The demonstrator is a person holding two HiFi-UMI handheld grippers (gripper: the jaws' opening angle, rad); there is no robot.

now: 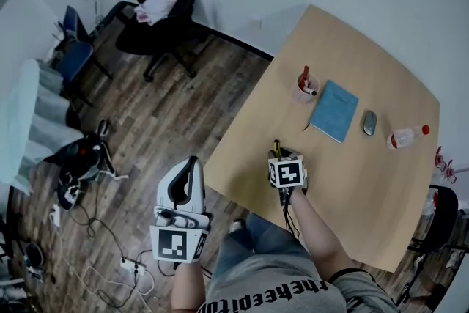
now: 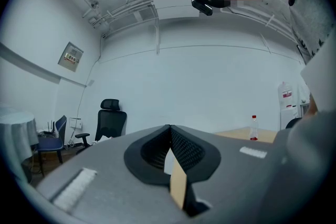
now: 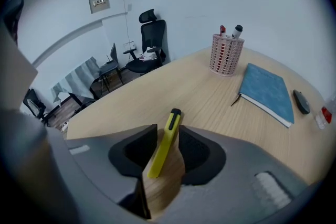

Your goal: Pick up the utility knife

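The wooden table point(image 1: 366, 179) is spread beneath and ahead of the right gripper point(image 3: 167, 129), while the left gripper point(image 2: 169, 128) is held off the table's edge, above the plank floor point(image 1: 161, 121). A black office chair point(image 2: 110, 123) is seen ahead of the left gripper and to its left, well apart from it.

The left gripper is pointed level. Its jaws are brought together at the tips, and nothing is gripped between them.

The right gripper is tilted down toward the tabletop. Its jaws are spread wide, and bare wood is visible in the gap.

A blue notebook point(image 3: 268, 92) is laid ahead of the right gripper and to its right, well apart from it. A pink mesh pen cup point(image 3: 226, 55) is stood farther ahead, just beside the notebook's far corner. A clear bottle point(image 1: 407, 136) with a red cap is laid farthest to the right. A dark mouse point(image 3: 301, 101) is placed between the notebook and the bottle.

The yellow utility knife point(image 3: 164, 152) is laid flat on the table directly between the spread jaws of the right gripper. Its black end is pointed away past the jaw tips. No pad is seen pressed on it, so it is not gripped.
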